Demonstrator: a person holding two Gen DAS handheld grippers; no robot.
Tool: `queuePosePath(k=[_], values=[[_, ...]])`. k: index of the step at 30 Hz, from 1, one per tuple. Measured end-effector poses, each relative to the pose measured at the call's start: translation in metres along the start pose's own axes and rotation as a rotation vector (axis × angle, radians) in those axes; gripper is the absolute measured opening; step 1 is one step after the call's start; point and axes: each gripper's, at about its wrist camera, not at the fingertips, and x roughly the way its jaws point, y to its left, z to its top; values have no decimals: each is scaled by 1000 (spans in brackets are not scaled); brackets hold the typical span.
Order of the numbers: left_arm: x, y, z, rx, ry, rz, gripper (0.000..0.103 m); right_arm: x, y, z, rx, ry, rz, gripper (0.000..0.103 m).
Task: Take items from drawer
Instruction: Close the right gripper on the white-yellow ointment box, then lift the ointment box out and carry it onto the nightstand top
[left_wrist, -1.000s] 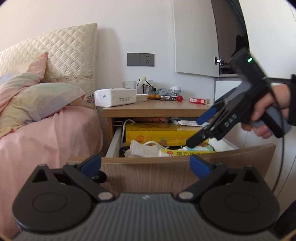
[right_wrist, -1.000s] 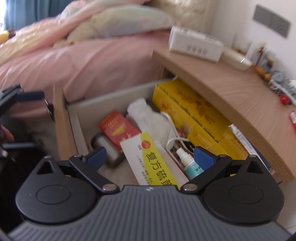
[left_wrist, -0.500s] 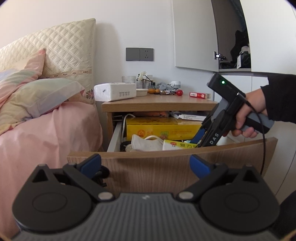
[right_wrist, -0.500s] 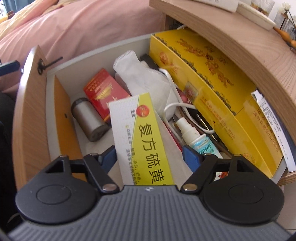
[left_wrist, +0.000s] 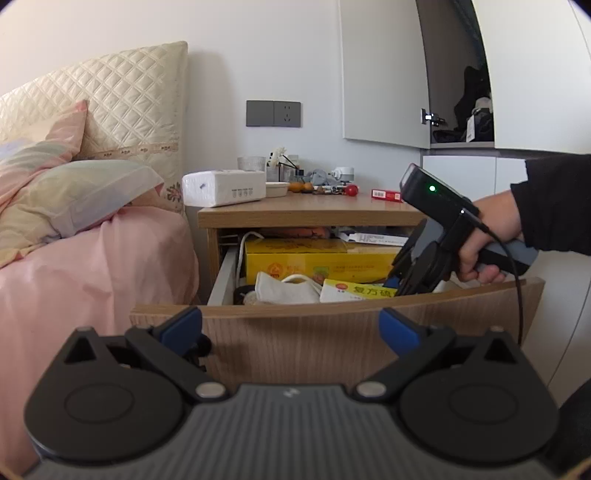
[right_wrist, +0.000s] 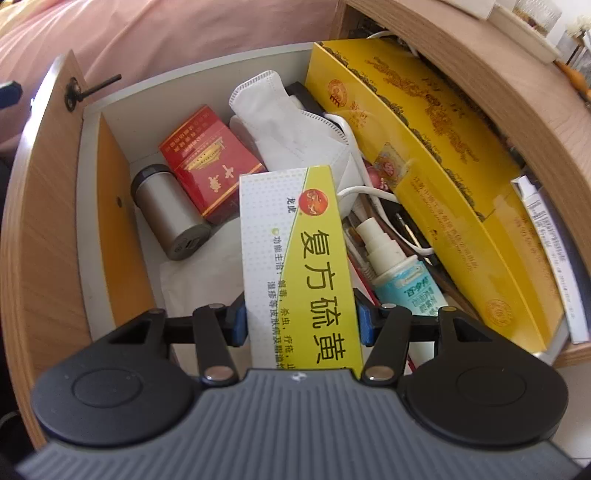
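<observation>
home bedroom, bed (left_wrist: 92, 258), pillows (left_wrist: 74, 192), nightstand (left_wrist: 306, 212)

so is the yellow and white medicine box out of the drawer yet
Not yet. The medicine box lies inside the open drawer among the other items, with the right gripper closed on its sides.

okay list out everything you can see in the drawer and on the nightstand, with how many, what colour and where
white and yellow-green medicine box: 1, drawer middle, between the right gripper's fingers
red cigarette pack: 1, drawer, far left
silver cylinder: 1, black cap, left of the red pack
face mask: 1, white, drawer back
spray bottle: 1, white and teal, right of the medicine box
yellow box: 1, long, drawer's right side
white cable: 1, beside the yellow box
drawer: 1, wood front, open
tissue pack: 1, white, nightstand top
small red box: 1, nightstand top, right
nightstand: 1, wood, beside the bed
bed: 1, pink sheet
left gripper: 1, open, before the drawer front
right gripper: 1, closed on the medicine box
</observation>
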Motion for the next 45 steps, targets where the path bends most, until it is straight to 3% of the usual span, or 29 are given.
queuePosePath(k=[7,14,16,23,33,45], values=[[-7,-2,0,11,-25,-1,103,-37,10,8,-26,-18,-114,57],[-11,-3,1,11,-37,-5,103,-100,21,14,-17,-77,-232,57],[-12,-3,1,11,-39,-7,103,-98,25,38,-11,-103,-267,57],[-16,-4,2,11,-49,-12,103,-127,15,67,60,-227,-378,57],[-21,-8,2,-8,-58,-3,103,-107,-64,115,266,-372,-477,57],[-19,3,3,-35,-56,11,103,-44,-143,120,482,-391,-451,55]])
